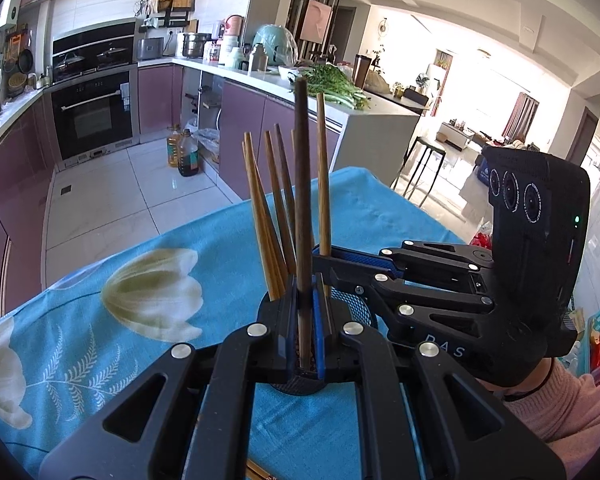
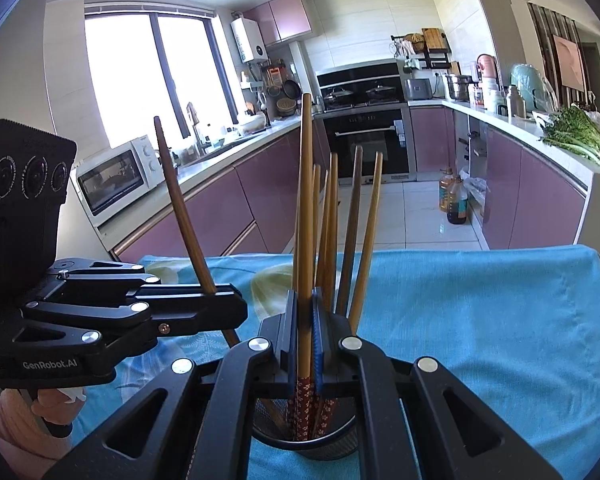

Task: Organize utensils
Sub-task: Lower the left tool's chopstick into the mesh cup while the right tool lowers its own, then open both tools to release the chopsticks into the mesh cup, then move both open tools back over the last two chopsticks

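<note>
While both hands hold their tools over the blue flowered bench (image 2: pixel 480 320), the left gripper (image 1: pixel 306 300) has its fingers clenched on one dark chopstick (image 1: pixel 301 184). The right gripper (image 2: pixel 305 312) pinches a light chopstick (image 2: pixel 306 200). A black mesh cup (image 2: pixel 332 446) sits at 6 o'clock, with more chopsticks (image 2: pixel 364 232) standing inside.

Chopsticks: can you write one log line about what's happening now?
left tool: shut on dark chopstick | right tool: shut on light chopstick | both over mesh cup
</note>
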`<state>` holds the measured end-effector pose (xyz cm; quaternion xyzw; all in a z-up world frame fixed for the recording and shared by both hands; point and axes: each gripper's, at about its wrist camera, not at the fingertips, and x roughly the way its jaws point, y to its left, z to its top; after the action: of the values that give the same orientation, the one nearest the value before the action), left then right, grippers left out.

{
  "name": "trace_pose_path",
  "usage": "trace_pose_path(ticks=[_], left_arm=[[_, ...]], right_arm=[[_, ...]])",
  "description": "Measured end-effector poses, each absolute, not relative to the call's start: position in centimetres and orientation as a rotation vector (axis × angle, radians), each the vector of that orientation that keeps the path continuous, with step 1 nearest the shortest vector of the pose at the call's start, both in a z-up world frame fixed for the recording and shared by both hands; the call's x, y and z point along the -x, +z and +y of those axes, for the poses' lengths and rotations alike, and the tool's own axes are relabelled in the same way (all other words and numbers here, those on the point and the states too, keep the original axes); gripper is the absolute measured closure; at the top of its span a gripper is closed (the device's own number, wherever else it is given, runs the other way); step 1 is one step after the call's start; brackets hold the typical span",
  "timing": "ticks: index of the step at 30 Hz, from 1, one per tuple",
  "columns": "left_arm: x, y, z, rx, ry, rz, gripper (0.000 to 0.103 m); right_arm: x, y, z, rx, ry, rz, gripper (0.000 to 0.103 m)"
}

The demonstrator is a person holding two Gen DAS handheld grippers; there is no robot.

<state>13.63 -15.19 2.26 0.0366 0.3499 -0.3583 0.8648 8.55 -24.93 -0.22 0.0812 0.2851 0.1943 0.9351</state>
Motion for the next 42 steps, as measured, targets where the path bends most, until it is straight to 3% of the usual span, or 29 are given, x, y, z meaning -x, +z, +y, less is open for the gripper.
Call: trace_pose_path(ticks=[18, 22, 28, 31, 42], left_arm=[[-14.8, 0.0, -14.6, -0.034, -0.735, 0.773, 0.093], [-14.0, 0.1, -13.3, -0.02, -0.714, 0.744, 0.088], [-12.6, 0.3, -10.7, 0.009, -0.691, 0.705, 0.086], [-11.5, 0.0, -9.2, 0.001, -0.649, 0.687, 0.079], [-8.6, -4.4, -3.7, 0.016, -0.493, 0.756, 0.068]], right_arm=[[-8.1, -0.8, -25.8, -0.196, 0.387, 0.599, 0.095], [-7.6, -0.5, -25.5, -0.19, 0.41, 0.592, 0.085], [-5.6, -0.2, -24.7, -0.168, 0.47, 0.585, 0.08], [-4.6, -0.1, -23.8, -0.143, 0.522, 0.595, 0.076], [-2.9, -5.3, -17.5, -0.031, 0.677, 0.79, 0.076]])
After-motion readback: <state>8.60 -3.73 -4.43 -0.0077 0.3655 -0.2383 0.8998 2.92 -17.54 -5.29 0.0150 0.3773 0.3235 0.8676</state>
